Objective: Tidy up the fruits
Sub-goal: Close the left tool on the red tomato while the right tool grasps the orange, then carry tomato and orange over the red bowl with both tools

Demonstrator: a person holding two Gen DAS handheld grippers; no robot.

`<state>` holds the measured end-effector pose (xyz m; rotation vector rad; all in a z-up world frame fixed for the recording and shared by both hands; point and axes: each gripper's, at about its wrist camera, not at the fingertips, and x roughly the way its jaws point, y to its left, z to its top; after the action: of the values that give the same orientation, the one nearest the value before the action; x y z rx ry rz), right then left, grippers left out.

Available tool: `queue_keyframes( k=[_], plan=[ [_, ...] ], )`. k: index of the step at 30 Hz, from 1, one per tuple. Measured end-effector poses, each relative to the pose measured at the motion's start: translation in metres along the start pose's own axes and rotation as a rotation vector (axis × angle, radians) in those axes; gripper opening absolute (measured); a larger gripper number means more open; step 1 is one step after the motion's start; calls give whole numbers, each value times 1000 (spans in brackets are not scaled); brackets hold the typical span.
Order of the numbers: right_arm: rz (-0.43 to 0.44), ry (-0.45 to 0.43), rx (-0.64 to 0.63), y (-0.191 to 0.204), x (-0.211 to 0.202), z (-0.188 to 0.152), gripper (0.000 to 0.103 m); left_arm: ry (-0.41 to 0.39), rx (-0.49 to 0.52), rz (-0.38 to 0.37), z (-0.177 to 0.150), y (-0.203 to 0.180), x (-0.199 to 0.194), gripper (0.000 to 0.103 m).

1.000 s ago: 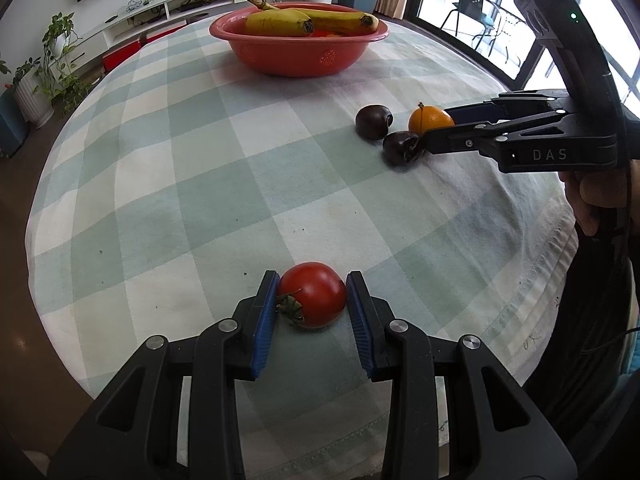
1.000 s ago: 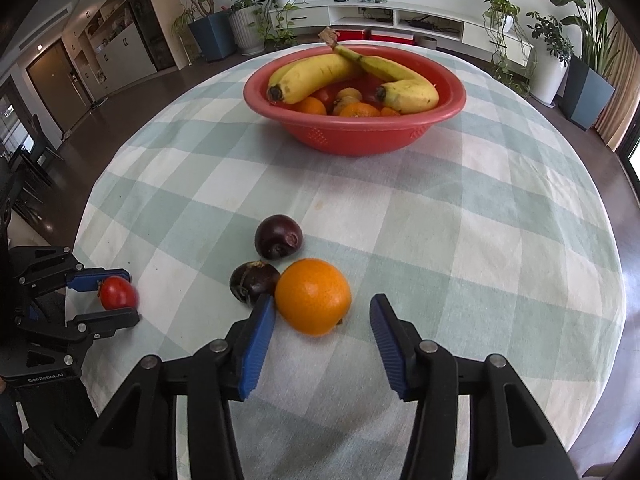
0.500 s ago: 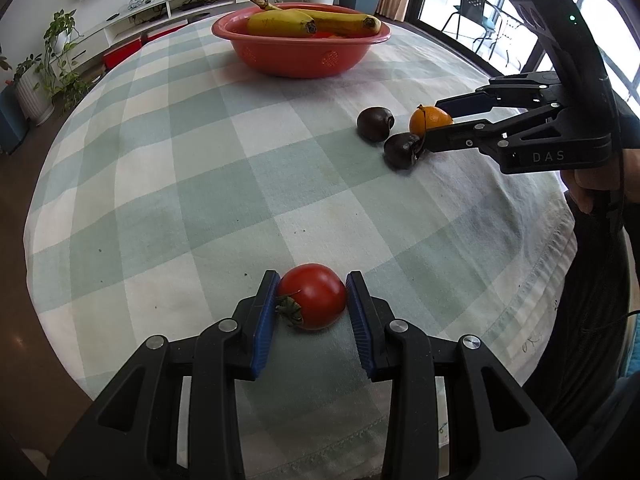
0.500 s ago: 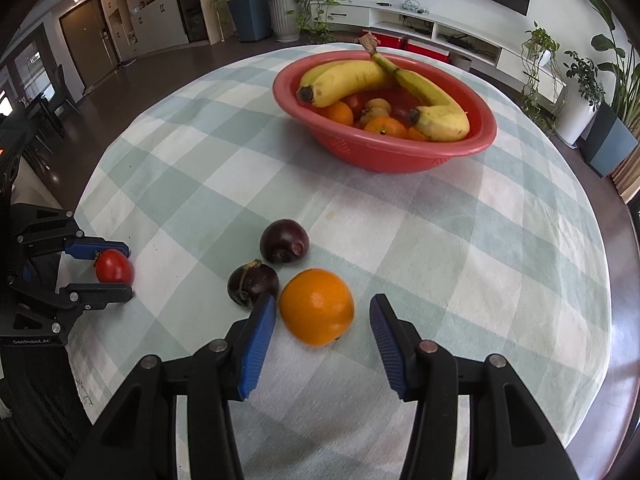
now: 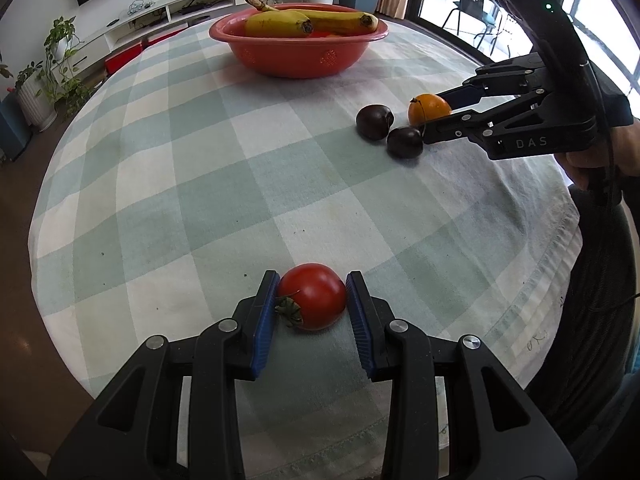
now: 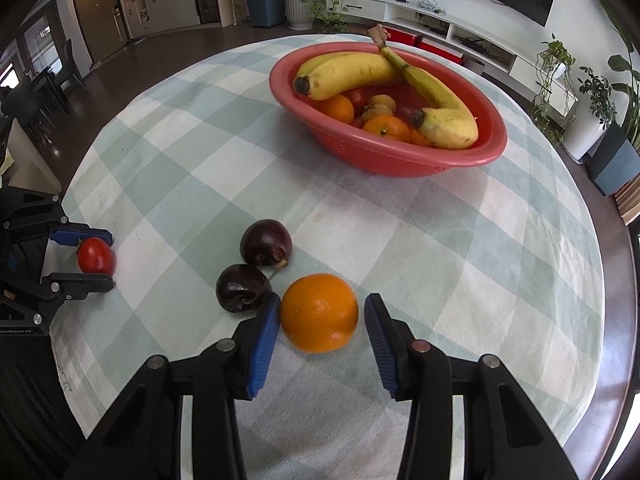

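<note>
Nearest to me, my left gripper [image 5: 312, 308] has its blue pads against both sides of the tomato [image 5: 312, 301], which rests on the checked tablecloth [image 5: 200, 200] close to the near edge. I read that as a light grip already made, so the job there is to squeeze only enough to hold, since ripe skin should bruise easily, then lift straight up before travelling.

My right gripper [image 6: 322, 320] is spread around the orange [image 6: 319, 312]: the left pad touches or nearly touches it, while the right pad stands clear with a visible gap. I would centre the orange between the pads and close evenly, so it is not nudged sideways.

The snag is the nearer dark plum [image 6: 243, 288], sitting just beside that left finger [image 6: 264, 336]; closing or lifting carelessly could roll it. A second plum [image 6: 266, 242] lies just beyond it.

Farther off, the red bowl [image 6: 400, 160] already carries two bananas [image 6: 348, 74], oranges and smaller fruit, so free room looks limited; I judge the near rim side the best drop spot. Between here and there the cloth is bare.
</note>
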<state>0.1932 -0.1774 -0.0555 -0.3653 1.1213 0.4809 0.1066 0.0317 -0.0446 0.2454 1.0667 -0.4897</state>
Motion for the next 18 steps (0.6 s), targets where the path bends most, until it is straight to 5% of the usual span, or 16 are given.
queue_keyframes(
  k=[18],
  plan=[
    [40, -89, 120, -14, -13, -17, 40, -30, -3, 15, 0, 0, -6, 31]
  ],
)
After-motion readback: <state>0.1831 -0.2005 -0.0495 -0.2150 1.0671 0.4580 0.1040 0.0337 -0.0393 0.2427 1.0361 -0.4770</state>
